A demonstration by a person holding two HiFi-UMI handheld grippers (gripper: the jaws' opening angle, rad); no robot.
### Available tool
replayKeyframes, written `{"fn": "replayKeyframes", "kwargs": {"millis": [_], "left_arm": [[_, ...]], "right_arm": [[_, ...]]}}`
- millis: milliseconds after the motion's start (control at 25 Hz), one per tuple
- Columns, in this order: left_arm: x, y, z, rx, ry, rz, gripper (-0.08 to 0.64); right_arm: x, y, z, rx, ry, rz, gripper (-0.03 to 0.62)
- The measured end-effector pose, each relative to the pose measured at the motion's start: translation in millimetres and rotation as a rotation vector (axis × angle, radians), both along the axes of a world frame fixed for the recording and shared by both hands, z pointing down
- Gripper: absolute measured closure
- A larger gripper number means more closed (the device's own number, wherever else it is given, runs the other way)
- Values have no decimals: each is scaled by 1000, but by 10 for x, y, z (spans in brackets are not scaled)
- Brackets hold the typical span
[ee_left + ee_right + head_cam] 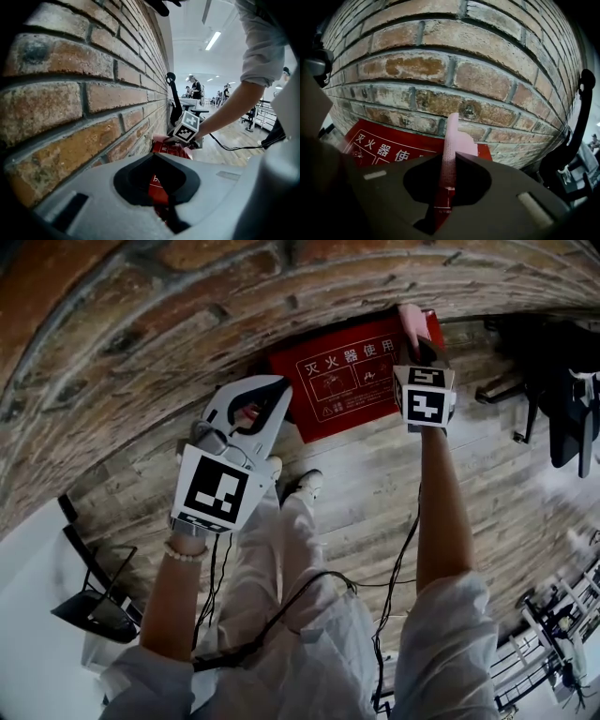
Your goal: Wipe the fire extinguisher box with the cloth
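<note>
The red fire extinguisher box (pixel 342 381) lies on the floor against the brick wall, white characters on its top face. My right gripper (pixel 419 345) is over the box's right end, shut on a pink cloth (pixel 411 320) that rests on the box's far right corner. In the right gripper view the cloth (pixel 452 136) sticks up from between the closed jaws of the gripper (pixel 451 157), with the box (pixel 379 145) behind it. My left gripper (pixel 272 390) hovers just left of the box, shut on nothing. Its own view shows the box (pixel 171 149) and the cloth (pixel 161 138) beyond the left gripper (pixel 157 157).
The brick wall (pixel 187 306) runs right behind the box. A black office chair (pixel 553 390) stands to the right and a dark stand (pixel 94 606) at the lower left. Cables (pixel 394 587) trail over the wooden floor. The person's shoes (pixel 305 484) are just before the box.
</note>
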State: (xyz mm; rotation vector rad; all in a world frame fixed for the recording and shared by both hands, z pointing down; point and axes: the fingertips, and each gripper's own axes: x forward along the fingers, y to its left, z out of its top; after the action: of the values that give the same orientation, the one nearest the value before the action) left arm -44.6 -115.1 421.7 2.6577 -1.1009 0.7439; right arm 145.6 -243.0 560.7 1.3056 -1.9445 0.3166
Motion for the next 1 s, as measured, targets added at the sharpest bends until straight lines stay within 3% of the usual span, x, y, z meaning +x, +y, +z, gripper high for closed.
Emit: {"fn": "replayKeyframes", "kwargs": {"millis": [600,1000], "left_arm": [[-106,92,20,-6,9,-4,563],[-264,100,63,-10,0,-17,563]], "right_arm": [[-763,410,-27,-3,-139,-63,575],[-1174,631,-8,-20,-173,-139,575]]}}
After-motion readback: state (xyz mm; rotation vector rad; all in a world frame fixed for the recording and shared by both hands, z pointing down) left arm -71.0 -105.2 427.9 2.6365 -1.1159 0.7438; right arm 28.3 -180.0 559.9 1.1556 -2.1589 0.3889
